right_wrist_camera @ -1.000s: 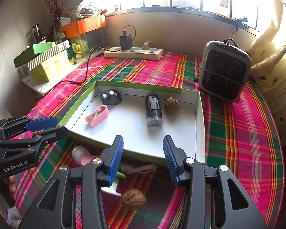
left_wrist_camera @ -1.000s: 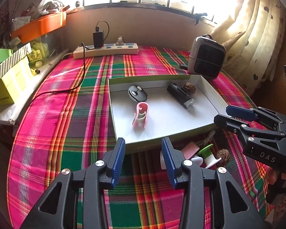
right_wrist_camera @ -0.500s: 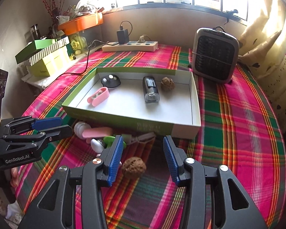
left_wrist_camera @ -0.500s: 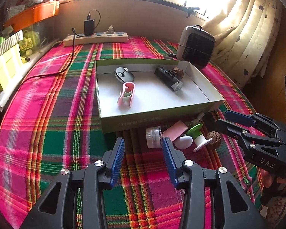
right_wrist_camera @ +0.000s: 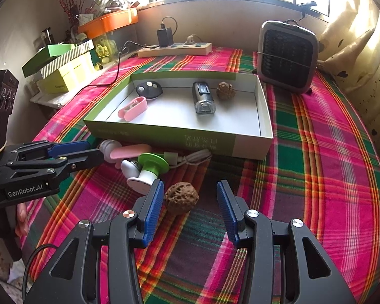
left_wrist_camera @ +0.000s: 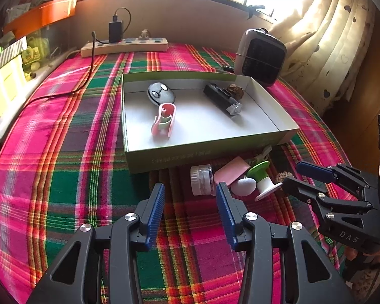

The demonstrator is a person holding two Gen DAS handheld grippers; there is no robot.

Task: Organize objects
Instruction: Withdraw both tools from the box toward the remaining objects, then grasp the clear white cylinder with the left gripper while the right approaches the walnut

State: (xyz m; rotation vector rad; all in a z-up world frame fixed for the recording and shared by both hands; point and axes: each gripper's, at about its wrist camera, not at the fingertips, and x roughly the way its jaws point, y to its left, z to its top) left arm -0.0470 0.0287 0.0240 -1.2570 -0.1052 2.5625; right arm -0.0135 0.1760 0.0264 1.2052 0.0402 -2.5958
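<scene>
A green-sided white box (left_wrist_camera: 164, 157) (right_wrist_camera: 264, 116) holds a pink clip (left_wrist_camera: 164, 119), a black round device (left_wrist_camera: 161, 93), a black light (left_wrist_camera: 223, 99) and a walnut (right_wrist_camera: 225, 90). In front of it lie a small clear jar (left_wrist_camera: 201, 179), a pink flat piece (left_wrist_camera: 231, 173), a white egg shape (left_wrist_camera: 244, 186), a green and white spool (right_wrist_camera: 152, 167), a white cable (right_wrist_camera: 192, 157) and a brown walnut (right_wrist_camera: 181, 196). My left gripper (left_wrist_camera: 190, 202) is open, just short of the jar. My right gripper (right_wrist_camera: 190, 202) is open, with the walnut by its left finger.
A grey heater (right_wrist_camera: 287, 57) stands behind the box at the right. A power strip (left_wrist_camera: 125, 48) with a black charger lies at the back. Yellow and green boxes (right_wrist_camera: 65, 71) and an orange tray (right_wrist_camera: 109, 24) sit at the left. Curtains (left_wrist_camera: 324, 38) hang at the right.
Both grippers have pulled back from the box and lowered toward the loose items in front of it. The walnut now lies near the right gripper's fingers. Both stay open.
</scene>
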